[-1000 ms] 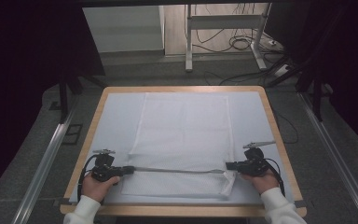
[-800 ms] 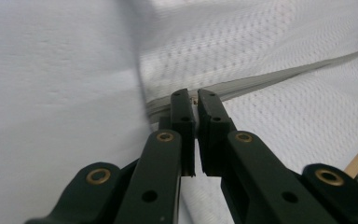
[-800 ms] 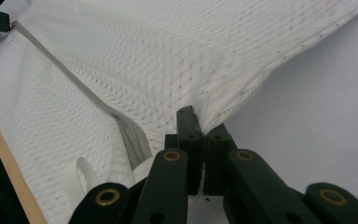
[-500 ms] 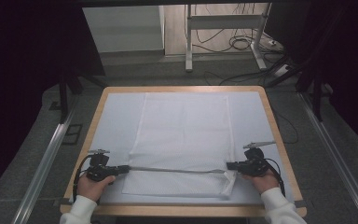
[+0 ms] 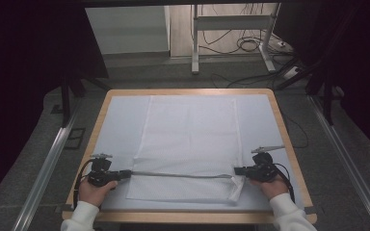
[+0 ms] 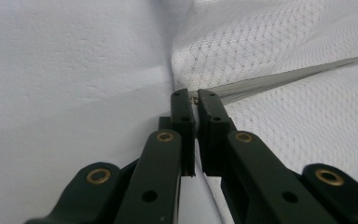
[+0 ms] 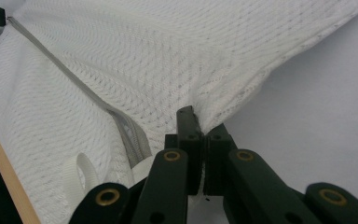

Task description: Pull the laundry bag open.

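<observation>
- My left gripper (image 5: 125, 174) is clamped tight on the end of the grey zipper (image 6: 279, 81), apparently at its pull, at the near left corner of the white mesh laundry bag (image 5: 190, 139).
- My right gripper (image 5: 238, 170) is pinched closed on the bag's near right corner, a fold of mesh bunched between the jaws, beside a small white loop tab (image 7: 81, 175).
- The bag lies flat on the pale mat of the wood-rimmed table (image 5: 279, 120), its far edge near the table's back rim.
- The near edge is drawn taut between my hands; I judge this tension keeps the zipper straight so the slider can run.
</observation>
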Tool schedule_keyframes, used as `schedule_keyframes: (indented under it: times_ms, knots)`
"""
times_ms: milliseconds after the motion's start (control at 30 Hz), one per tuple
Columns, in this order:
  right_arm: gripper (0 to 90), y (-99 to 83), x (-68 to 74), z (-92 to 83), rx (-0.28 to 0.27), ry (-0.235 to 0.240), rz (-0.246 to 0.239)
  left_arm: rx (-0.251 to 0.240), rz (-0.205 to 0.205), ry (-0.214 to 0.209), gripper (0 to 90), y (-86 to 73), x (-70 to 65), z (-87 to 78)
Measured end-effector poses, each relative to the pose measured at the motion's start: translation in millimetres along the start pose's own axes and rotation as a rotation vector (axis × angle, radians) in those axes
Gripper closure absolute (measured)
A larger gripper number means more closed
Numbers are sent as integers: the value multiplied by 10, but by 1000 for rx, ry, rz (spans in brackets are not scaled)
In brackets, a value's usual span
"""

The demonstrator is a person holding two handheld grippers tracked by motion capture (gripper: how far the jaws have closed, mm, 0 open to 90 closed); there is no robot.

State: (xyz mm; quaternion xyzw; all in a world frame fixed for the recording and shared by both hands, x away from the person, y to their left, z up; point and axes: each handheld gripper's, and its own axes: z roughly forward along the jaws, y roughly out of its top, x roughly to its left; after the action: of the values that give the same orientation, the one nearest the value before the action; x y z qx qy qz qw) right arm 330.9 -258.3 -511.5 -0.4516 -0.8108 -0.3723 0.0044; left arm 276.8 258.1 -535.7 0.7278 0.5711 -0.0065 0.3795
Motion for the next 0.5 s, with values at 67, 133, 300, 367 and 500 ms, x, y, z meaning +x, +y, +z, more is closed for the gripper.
schedule_keyframes:
  times_ms: [67, 133, 300, 367, 500]
  knots:
    - [874, -1, 0, 2, 1, -1, -2, 0, 0, 0, 866, -1, -1, 1]
    - [874, -2, 0, 4, 2, -2, -3, 0, 1, 0, 866, -3, -1, 1]
    - [873, -7, 4, 18, 13, -12, -8, 0, 11, 8, 866, -3, -26, 3]
    - [872, -10, 6, 20, 15, -11, -10, -2, 22, 6, 865, -1, -39, 4]
    - [855, -14, 3, 1, 0, -13, -11, -5, 42, 5, 841, -4, -63, -10]
